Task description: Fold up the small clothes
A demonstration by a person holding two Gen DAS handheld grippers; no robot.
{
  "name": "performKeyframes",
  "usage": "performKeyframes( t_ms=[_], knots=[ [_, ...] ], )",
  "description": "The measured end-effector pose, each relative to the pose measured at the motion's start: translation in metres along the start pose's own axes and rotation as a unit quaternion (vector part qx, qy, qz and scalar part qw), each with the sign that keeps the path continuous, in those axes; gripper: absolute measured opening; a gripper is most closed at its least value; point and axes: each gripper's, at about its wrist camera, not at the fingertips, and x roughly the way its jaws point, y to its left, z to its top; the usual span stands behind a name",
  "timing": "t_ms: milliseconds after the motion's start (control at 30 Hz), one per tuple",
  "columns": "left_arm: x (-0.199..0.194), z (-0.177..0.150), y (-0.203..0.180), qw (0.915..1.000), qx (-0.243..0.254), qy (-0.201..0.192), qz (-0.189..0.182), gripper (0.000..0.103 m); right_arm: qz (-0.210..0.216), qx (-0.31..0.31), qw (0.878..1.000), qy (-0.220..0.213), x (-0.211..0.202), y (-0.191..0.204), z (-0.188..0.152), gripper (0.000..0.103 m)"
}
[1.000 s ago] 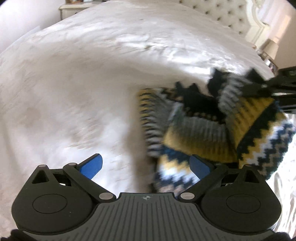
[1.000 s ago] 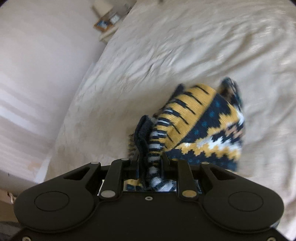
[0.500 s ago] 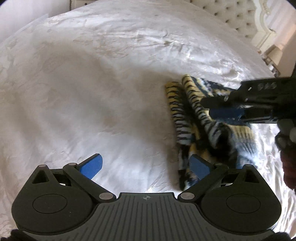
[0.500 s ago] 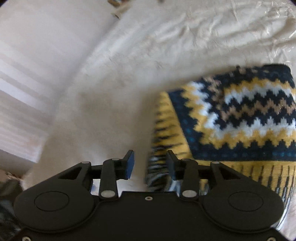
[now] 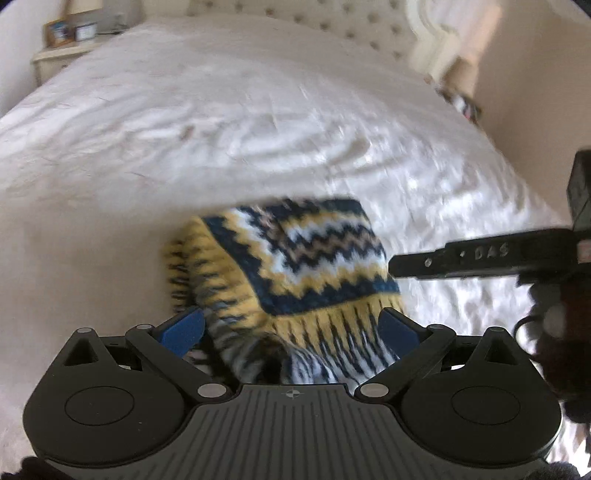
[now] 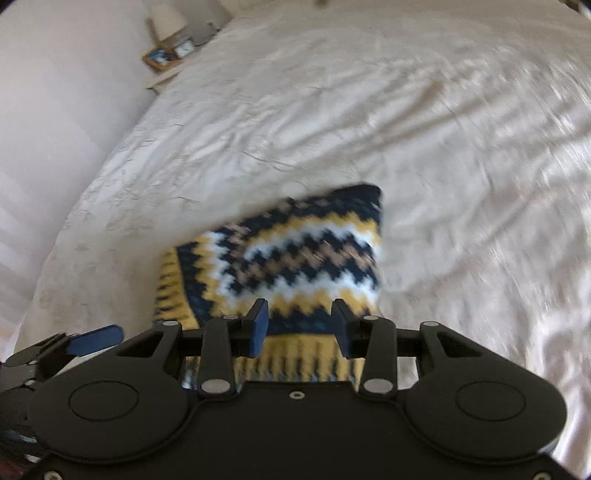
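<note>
1. A second ago the right tool (image 6: 299,326) was clamping the knitted garment (image 5: 295,269) and carrying it in the air; now the garment is lying on the bed (image 5: 221,129) in a compact folded shape, and the right tool has let go, its fingers standing apart just over the garment's near striped edge.
2. The left tool (image 5: 291,328) is hovering with its blue fingers (image 5: 181,328) spread wide, one on each side of the garment's near end, gripping nothing. Whether they are touching the knit is hard to say through the motion blur.
3. The garment is resting well short of the headboard (image 5: 314,22), toward the foot end of the bed, with the zigzag panel facing up and the striped cuff nearest both tools.
4. The fold is looking nearly done, though the left edge is bunching unevenly.
5. Risks from here: the thick springy knit may be creeping open once it is left alone; a finger pulling away could be snagging a loop and dragging the top layer; pressing on the soft bedding could be shifting the whole bundle instead of flattening it.
</note>
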Motion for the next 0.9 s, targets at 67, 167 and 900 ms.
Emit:
performKeyframes(
  t_ms=[67,167,900],
  knots=[
    [0.017,-0.012,0.002,0.9989,0.003,0.031,0.034,0.102,-0.003,-0.002,1.0,0.005,0.003,-0.003,-0.006,0.05],
    [0.037,-0.04,0.03,0.9927,-0.036,0.086,0.077,0.102,-0.003,-0.014,1.0,0.011,0.004,-0.003,-0.009,0.051],
    [0.012,-0.052,0.064,0.9866,-0.131,0.082,0.053,0.102,-0.021,-0.027,0.998,0.055,0.106,-0.016,0.038,0.083]
  ],
)
